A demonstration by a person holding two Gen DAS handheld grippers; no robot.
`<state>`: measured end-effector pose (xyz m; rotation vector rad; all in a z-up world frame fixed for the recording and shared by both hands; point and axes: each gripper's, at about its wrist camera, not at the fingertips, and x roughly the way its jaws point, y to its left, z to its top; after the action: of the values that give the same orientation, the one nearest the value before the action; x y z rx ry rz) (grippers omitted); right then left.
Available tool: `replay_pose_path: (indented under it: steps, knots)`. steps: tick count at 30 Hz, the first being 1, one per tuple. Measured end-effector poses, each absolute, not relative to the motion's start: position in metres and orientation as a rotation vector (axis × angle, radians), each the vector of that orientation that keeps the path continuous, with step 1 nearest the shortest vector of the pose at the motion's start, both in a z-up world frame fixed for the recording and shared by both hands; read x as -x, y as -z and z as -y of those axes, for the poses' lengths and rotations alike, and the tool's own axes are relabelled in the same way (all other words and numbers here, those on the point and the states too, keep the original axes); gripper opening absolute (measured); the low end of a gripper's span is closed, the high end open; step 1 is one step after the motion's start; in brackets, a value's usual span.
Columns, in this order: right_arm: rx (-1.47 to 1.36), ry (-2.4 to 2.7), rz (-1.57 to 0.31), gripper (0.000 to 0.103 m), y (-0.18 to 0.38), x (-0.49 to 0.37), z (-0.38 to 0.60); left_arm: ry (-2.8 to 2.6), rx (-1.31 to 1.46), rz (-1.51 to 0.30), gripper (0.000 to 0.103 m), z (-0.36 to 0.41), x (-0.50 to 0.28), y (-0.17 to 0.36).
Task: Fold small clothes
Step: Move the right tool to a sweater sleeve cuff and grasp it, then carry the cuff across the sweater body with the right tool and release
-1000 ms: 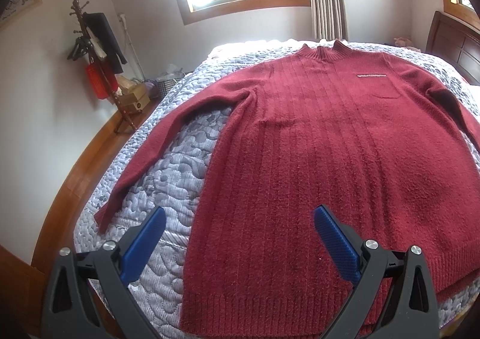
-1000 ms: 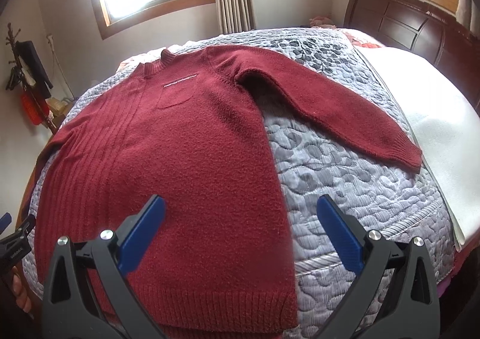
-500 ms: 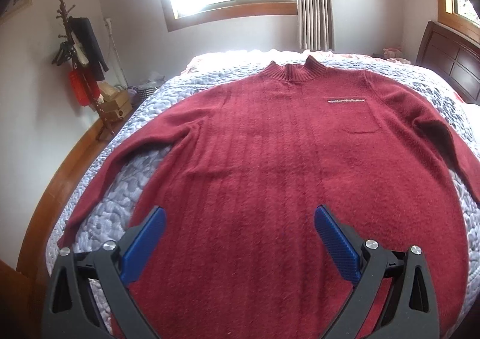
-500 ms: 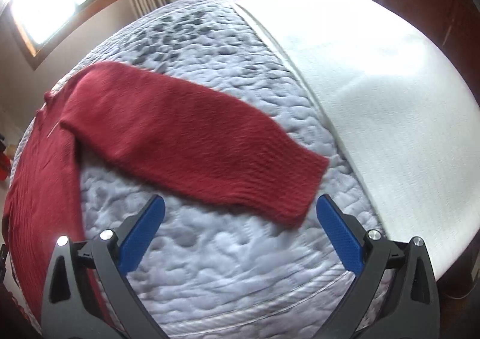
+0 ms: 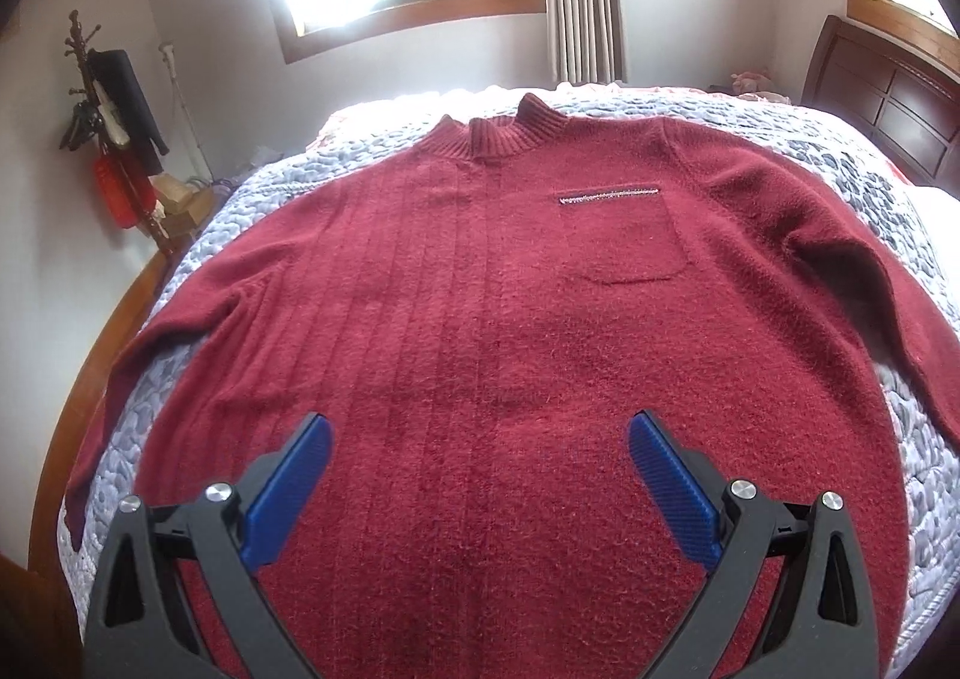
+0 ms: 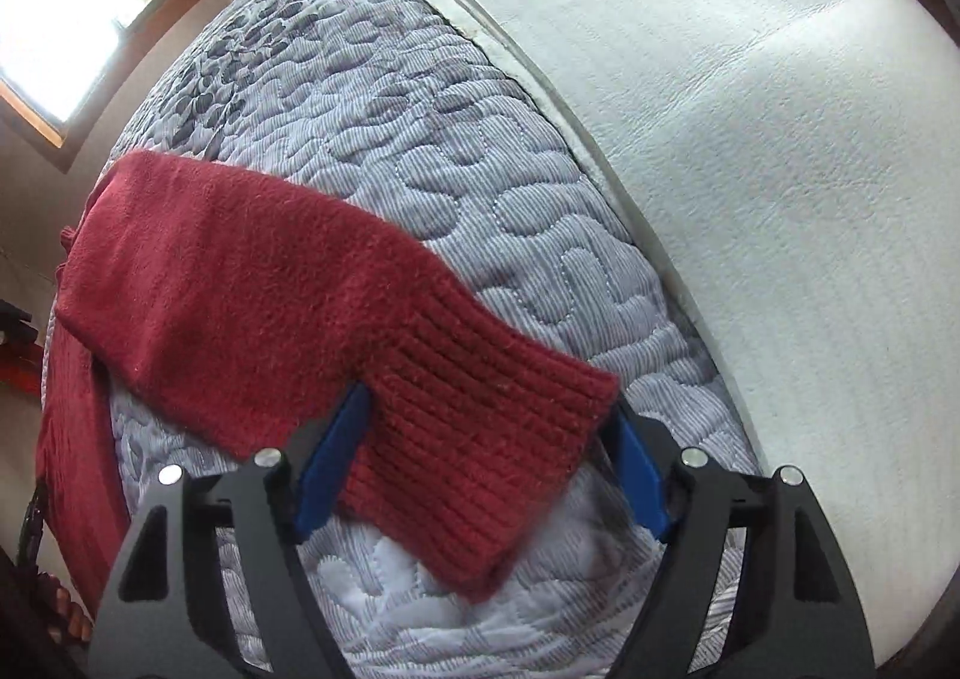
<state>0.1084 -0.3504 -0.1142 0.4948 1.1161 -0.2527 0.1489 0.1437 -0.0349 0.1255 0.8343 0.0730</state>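
Observation:
A dark red knit sweater (image 5: 480, 271) lies flat, front up, on the quilted bed, with its collar (image 5: 498, 135) at the far side and both sleeves spread out. My left gripper (image 5: 480, 427) hovers open over the lower middle of the sweater's body, holding nothing. In the right wrist view, the ribbed cuff (image 6: 498, 373) of one sleeve lies across the gap of my right gripper (image 6: 489, 421). That gripper is open, its blue fingers (image 6: 330, 457) on either side of the cuff, which hides both tips.
The grey-blue quilt (image 6: 450, 138) covers the bed, with a white sheet (image 6: 750, 138) beside it on the right. A coat rack (image 5: 114, 120) stands by the left wall and a dark wooden headboard (image 5: 888, 102) is at the far right. A hand (image 6: 66, 613) shows at the lower left.
My left gripper has shifted right, from the sweater's left edge to its middle. My right gripper has swung over to the sleeve and come down until the cuff lies between its fingers.

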Motion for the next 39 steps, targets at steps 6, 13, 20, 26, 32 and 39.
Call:
replay_pose_path:
  steps: [6,13,20,26,32,39]
  knots:
    - [-0.471,0.210,-1.052,0.014,0.095,-0.112,0.352,-0.103,-0.128,-0.860,0.099,-0.155,-0.160,0.048]
    - [-0.305,0.297,-0.933,0.009,0.043,-0.126,0.342,-0.151,-0.119,-0.878,0.099,-0.182,-0.171,0.056]
    - [-0.206,0.474,-0.836,0.009,0.008,-0.148,0.357,-0.183,-0.095,-0.893,0.099,-0.205,-0.182,0.064]
    - [-0.294,0.456,-0.861,0.009,0.014,-0.179,0.362,-0.176,-0.088,-0.920,0.099,-0.218,-0.187,0.074]
    - [-0.230,0.262,-0.807,0.009,-0.029,-0.210,0.276,-0.170,-0.067,-0.920,0.099,-0.234,-0.195,0.071]
    - [-0.134,-0.020,-0.855,0.009,-0.030,-0.270,0.141,-0.184,-0.071,-0.906,0.099,-0.250,-0.206,0.063]
